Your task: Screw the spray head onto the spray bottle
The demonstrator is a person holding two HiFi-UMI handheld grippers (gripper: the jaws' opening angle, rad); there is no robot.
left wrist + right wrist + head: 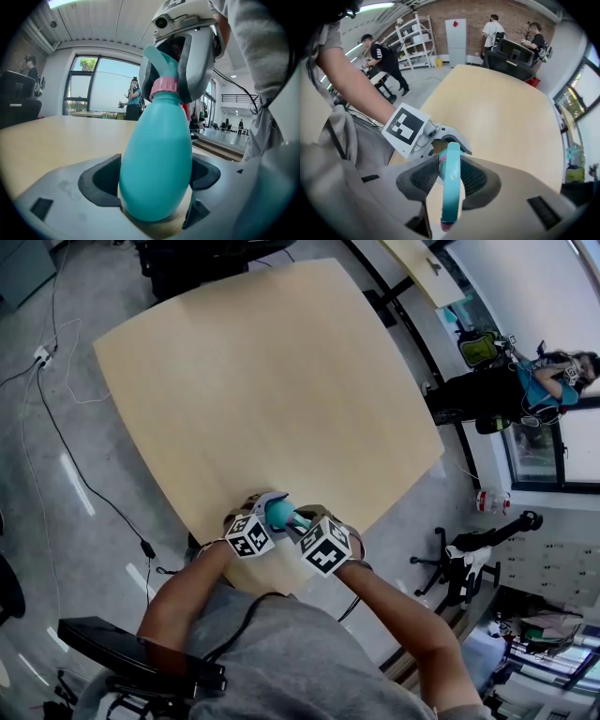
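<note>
Over the near edge of the pale wooden table point(281, 381), close to our body, we held the teal spray bottle point(278, 513) between our left gripper point(265, 509) and our right gripper point(300, 521), which met tip to tip. The left gripper was clamped on the bottle's rounded belly. In the left gripper view both dark pads point(101, 180) pressed against its sides, and the bottle rose out of the jaws with its neck uppermost. On that neck sat the pink collar point(164, 86) of the spray head point(158, 58), and the grey shell of the right gripper came down over it from above. The right gripper was closed on the spray head. In the right gripper view the teal head ran lengthwise between the ribbed pads point(476, 178), its pink collar at the far end. Just beyond it we saw the left gripper's marker cube point(405, 127). We could not tell how far the collar was threaded onto the neck. A person point(133, 98) stood by the window past the table's far edge.
</note>
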